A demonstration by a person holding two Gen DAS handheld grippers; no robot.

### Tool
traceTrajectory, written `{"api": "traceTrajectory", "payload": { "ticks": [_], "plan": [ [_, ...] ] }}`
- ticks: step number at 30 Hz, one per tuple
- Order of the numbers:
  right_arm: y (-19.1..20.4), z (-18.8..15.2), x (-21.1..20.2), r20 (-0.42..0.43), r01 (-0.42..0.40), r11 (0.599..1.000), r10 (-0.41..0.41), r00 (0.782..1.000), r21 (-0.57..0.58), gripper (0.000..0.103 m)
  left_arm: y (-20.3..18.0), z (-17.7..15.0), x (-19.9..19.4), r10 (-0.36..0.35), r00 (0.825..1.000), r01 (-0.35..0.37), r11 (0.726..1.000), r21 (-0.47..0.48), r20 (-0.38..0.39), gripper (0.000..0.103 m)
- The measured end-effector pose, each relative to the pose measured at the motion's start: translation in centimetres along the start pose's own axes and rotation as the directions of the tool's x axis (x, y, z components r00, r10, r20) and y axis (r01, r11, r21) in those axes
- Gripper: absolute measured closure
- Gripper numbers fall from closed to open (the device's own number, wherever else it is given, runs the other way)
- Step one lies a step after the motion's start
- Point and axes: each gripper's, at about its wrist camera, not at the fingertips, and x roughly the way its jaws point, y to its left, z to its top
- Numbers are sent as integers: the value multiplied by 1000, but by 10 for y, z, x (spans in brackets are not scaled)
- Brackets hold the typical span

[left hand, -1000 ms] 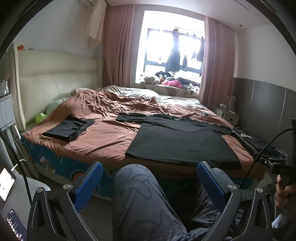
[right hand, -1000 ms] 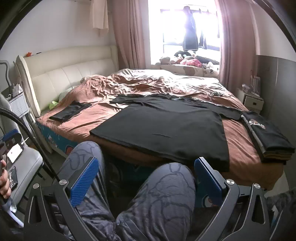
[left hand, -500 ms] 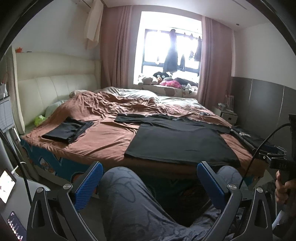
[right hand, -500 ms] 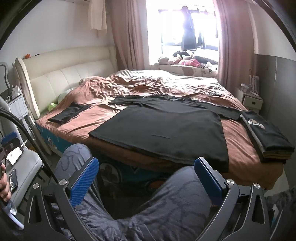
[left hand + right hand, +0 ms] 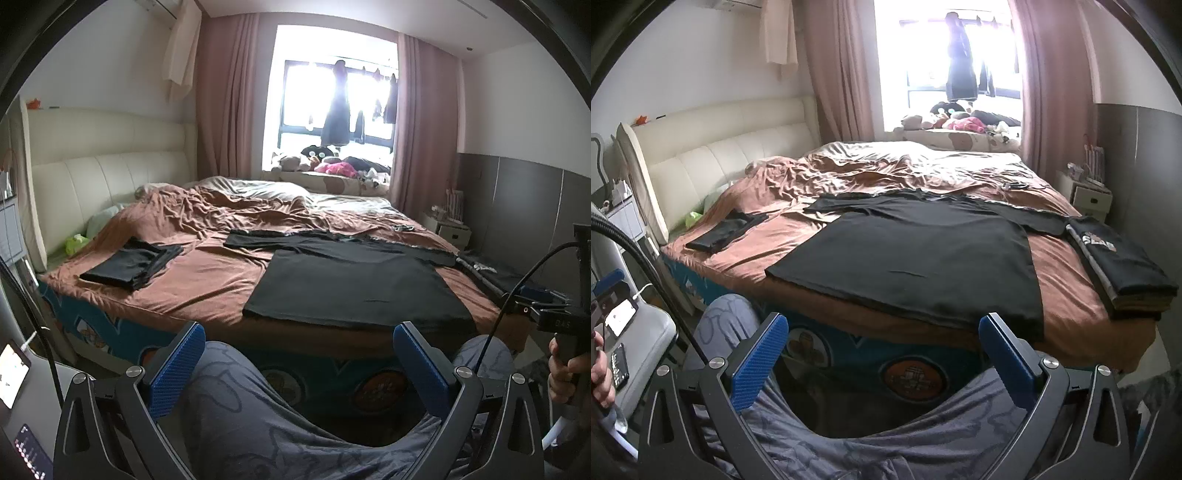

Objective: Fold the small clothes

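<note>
Spread flat on the brown bedspread (image 5: 207, 280): a black T-shirt (image 5: 354, 291), hem toward the near edge of the bed, sleeves stretched out left and right at the far end. Beyond and above the left gripper (image 5: 299, 369), well apart from it, nothing touching. Blue pads (image 5: 173, 365) wide apart, gripping nothing, hovering over patterned grey trousers (image 5: 258, 413) at knee level. Same from the right gripper (image 5: 879, 362): jaws spread, empty, T-shirt (image 5: 916, 258) ahead and slightly above, hem just past the fingertips in the view yet not in contact. Further left on the bed, a small folded dark garment (image 5: 129, 266). At the right edge, a stack of folded dark clothes (image 5: 1123, 266), top one with a printed logo. At the far right of the left view, a hand (image 5: 565, 369) wrapped round the other gripper's handle.
</note>
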Motion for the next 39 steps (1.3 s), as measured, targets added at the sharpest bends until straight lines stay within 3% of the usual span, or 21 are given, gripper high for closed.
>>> {"api": "traceTrajectory", "payload": {
  "ticks": [24,39],
  "plan": [
    [-3,7,1,5,24,1000,-25,1000,4,0,4,11,5,-31,999,31,999,10,9,0],
    [1,62,60,-52,32,999,-33,998,-30,0,25,41,67,-32,999,32,999,-43,-1,0]
  ]
}}
